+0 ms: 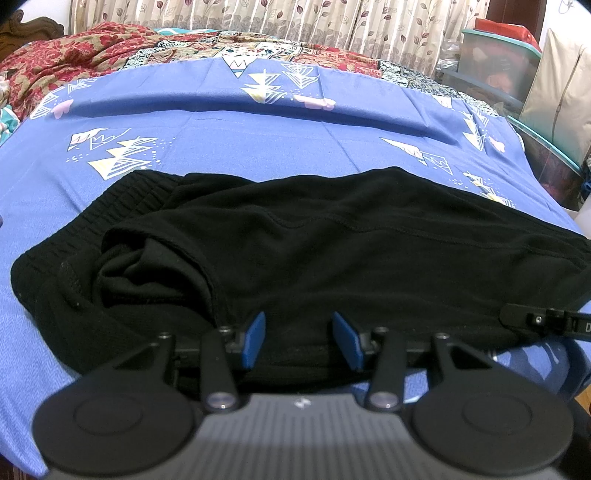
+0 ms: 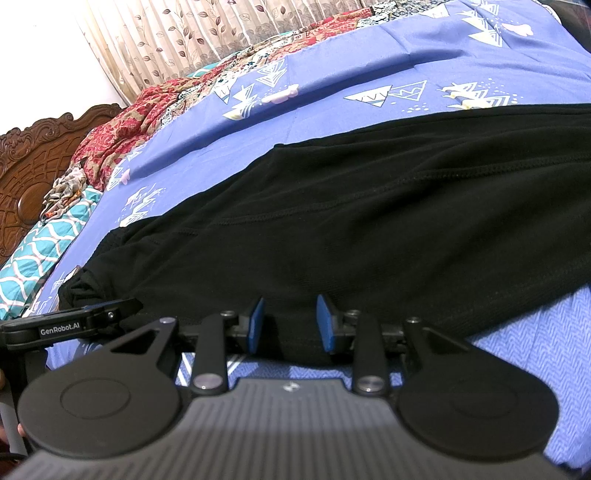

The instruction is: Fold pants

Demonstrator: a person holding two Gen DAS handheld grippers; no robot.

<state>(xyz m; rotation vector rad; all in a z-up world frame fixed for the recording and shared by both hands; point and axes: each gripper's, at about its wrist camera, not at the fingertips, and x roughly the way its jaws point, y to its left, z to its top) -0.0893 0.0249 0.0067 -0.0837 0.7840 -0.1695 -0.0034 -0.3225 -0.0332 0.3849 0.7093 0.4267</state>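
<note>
The black pants (image 1: 295,236) lie spread across a blue sheet (image 1: 258,140) on the bed, folded lengthwise so one leg rests on the other, with a stitched seam running across the top layer. In the left wrist view the ribbed waistband (image 1: 122,199) sits at the left end of the cloth, and next to it a loose flap is turned back, leaving a rumpled pocket of fabric. The left claw (image 1: 299,338) stands at the near edge of the pants, its blue pads (image 1: 255,339) parted to a middling gap with the black hem lying between them; the pads do not press on the cloth. The right claw (image 2: 291,323) is placed the same way further along the same edge, its blue pads (image 2: 327,325) apart and black fabric showing in the gap, not pinched. Each claw shows in the other's view: the tip of the right one at the right edge of the left wrist picture, low on the cloth, and the left one at the left edge of the right wrist picture, its side marked GenRobot.AI. Past the pants the sheet carries white triangle prints, and a red floral quilt (image 1: 74,55) is bunched along the far side of the bed. A leaf-print curtain (image 1: 277,14) hangs behind, a carved wooden headboard (image 2: 33,166) stands at one end, and clear storage bins (image 1: 495,62) are stacked beside the bed.
</note>
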